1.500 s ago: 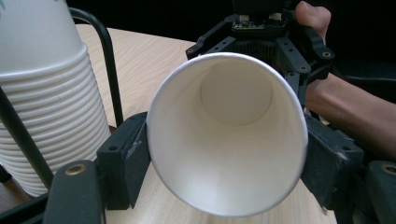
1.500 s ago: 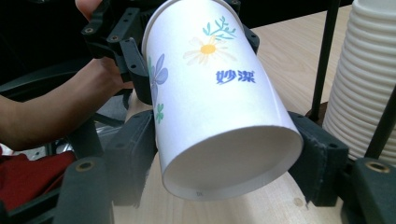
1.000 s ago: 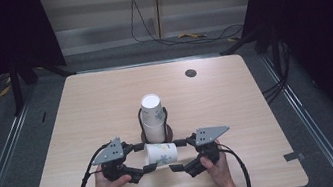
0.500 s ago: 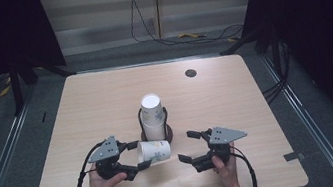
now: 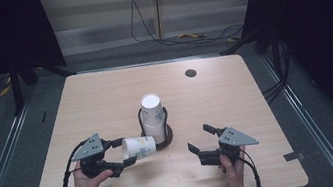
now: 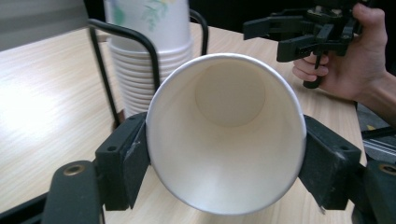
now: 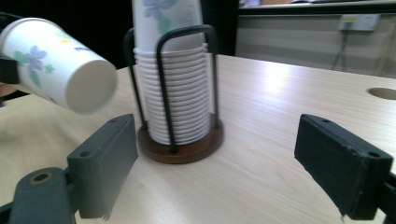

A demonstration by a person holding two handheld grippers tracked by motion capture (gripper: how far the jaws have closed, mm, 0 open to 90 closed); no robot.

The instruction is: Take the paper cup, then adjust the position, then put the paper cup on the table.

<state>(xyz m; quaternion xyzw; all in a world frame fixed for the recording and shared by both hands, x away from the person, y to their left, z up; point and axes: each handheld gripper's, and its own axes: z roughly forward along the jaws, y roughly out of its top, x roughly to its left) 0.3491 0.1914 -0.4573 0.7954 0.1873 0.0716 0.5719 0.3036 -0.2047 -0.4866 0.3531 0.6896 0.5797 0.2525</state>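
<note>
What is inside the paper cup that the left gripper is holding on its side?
Nothing: the white flowered paper cup is bare inside down to its round bottom. Behind it, the stack of white paper cups stands partly covered.

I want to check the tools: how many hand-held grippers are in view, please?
2. The left gripper is at the table's near left, shut on a paper cup; the right gripper is at the near right, open and empty.

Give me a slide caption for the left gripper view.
Left gripper clamps a paper cup by its rim, beside the stack of cups in its wire holder.
</note>
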